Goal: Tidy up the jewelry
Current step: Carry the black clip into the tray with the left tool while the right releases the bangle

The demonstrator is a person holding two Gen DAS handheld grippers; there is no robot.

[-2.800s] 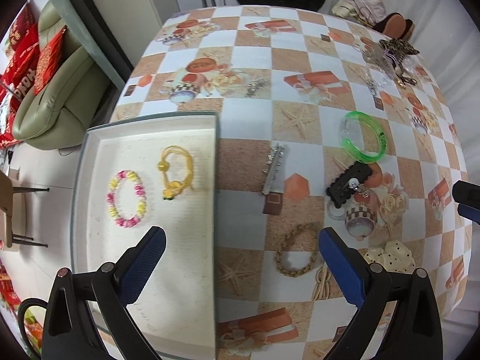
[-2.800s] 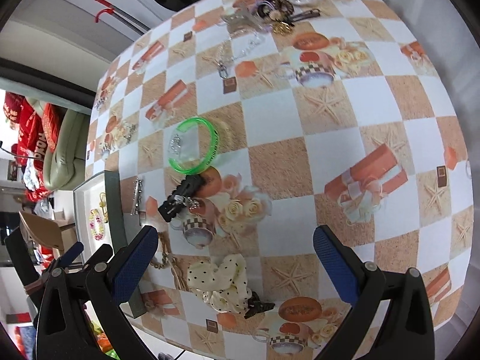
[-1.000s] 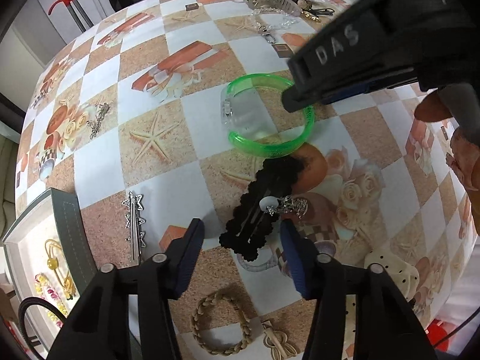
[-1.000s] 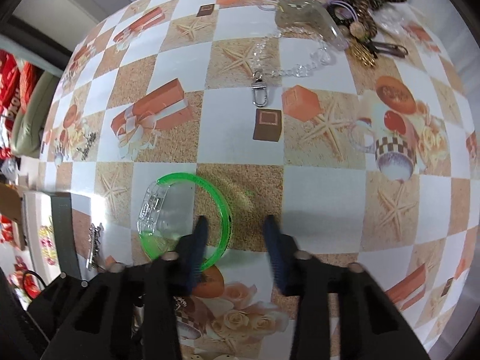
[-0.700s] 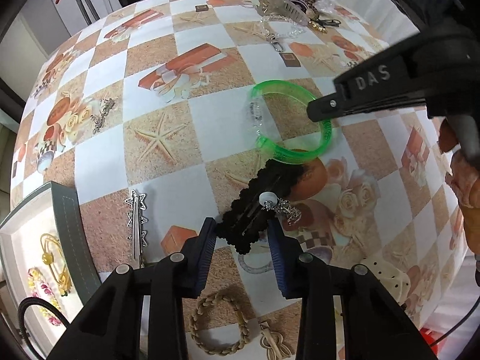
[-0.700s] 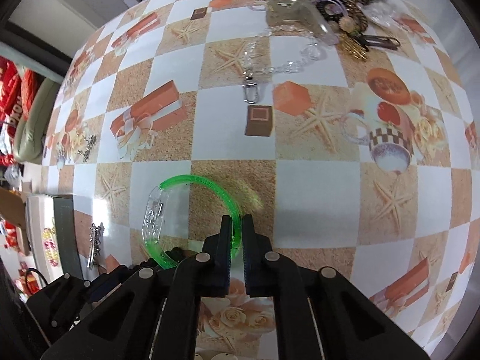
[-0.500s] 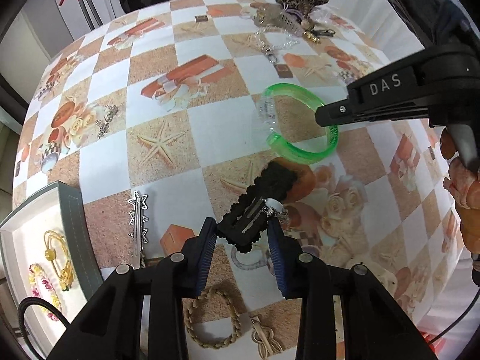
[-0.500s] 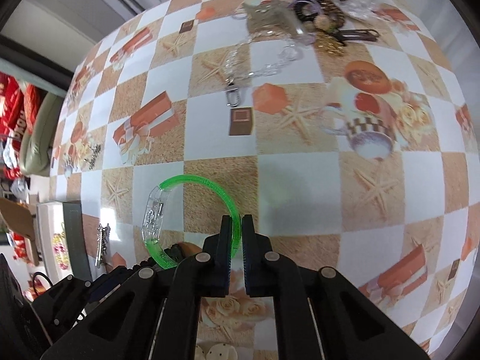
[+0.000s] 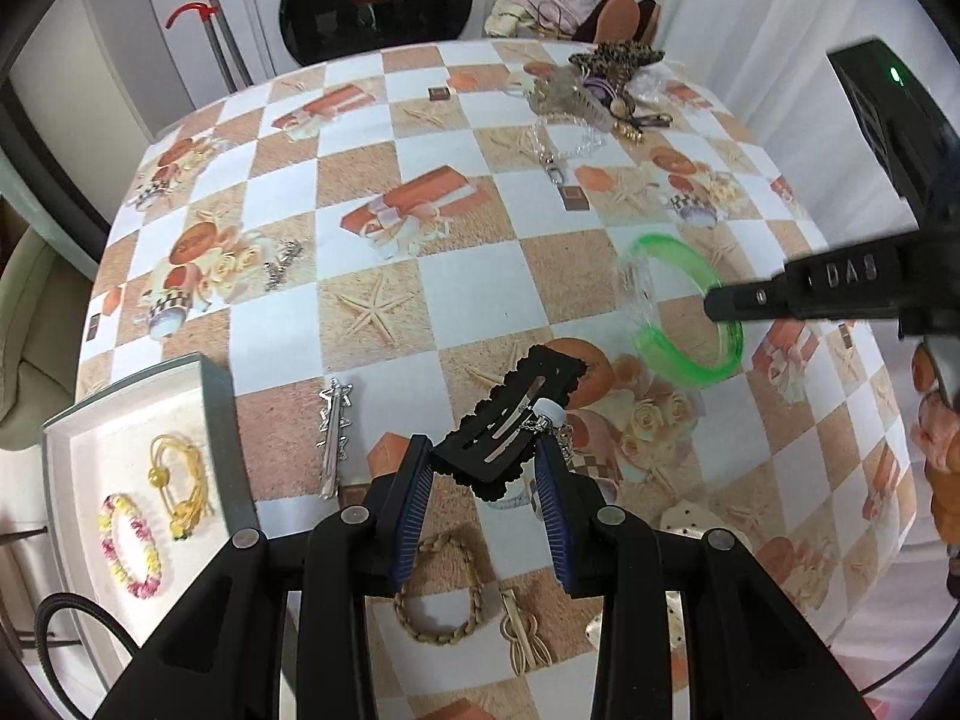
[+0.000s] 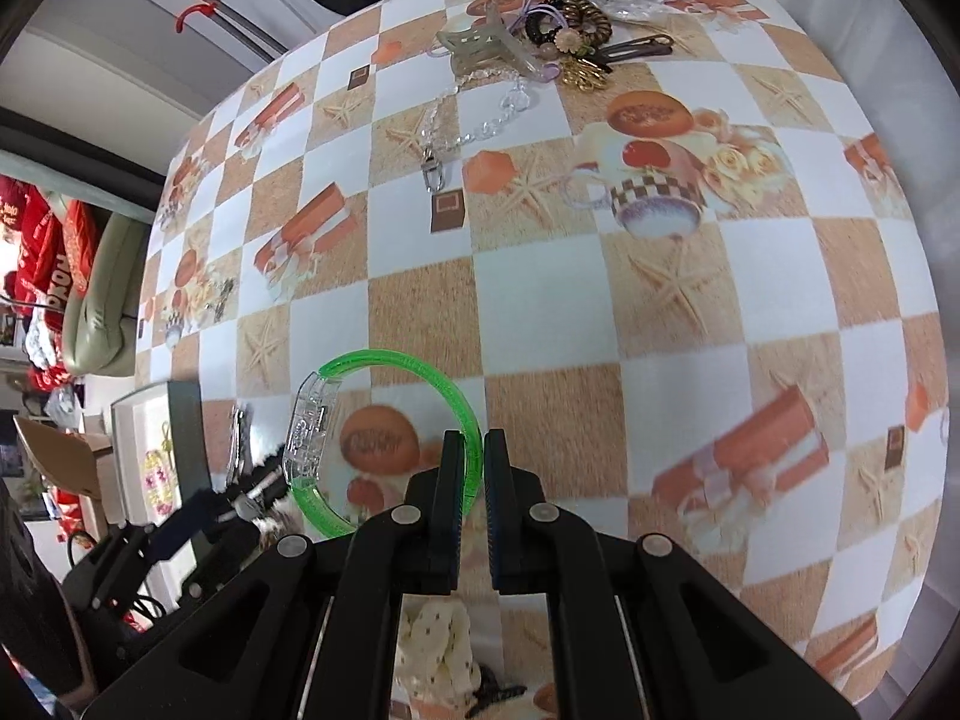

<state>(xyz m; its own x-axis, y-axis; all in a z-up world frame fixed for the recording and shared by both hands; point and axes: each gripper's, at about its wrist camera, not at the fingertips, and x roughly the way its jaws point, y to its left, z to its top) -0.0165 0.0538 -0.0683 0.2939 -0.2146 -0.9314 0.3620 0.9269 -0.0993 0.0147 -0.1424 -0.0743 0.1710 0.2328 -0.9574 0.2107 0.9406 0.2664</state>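
Pinching green bangle (image 10: 384, 432), black hair clip (image 9: 510, 426) clamped

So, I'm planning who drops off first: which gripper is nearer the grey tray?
Left. The left gripper, shut on the black hair clip, is just right of the grey tray; the right gripper, holding the green bangle, is farther right.

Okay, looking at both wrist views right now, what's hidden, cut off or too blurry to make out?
- Braided bracelet, left wrist view: one side hidden behind the left gripper.
- Polka-dot bow, right wrist view: mostly covered by the right gripper.
- Tray, right wrist view: small, at the frame's edge; contents unreadable.
- Black hair clip, right wrist view: blurred; its grip cannot be judged there.
- Accessory pile, left wrist view: too small to separate items.
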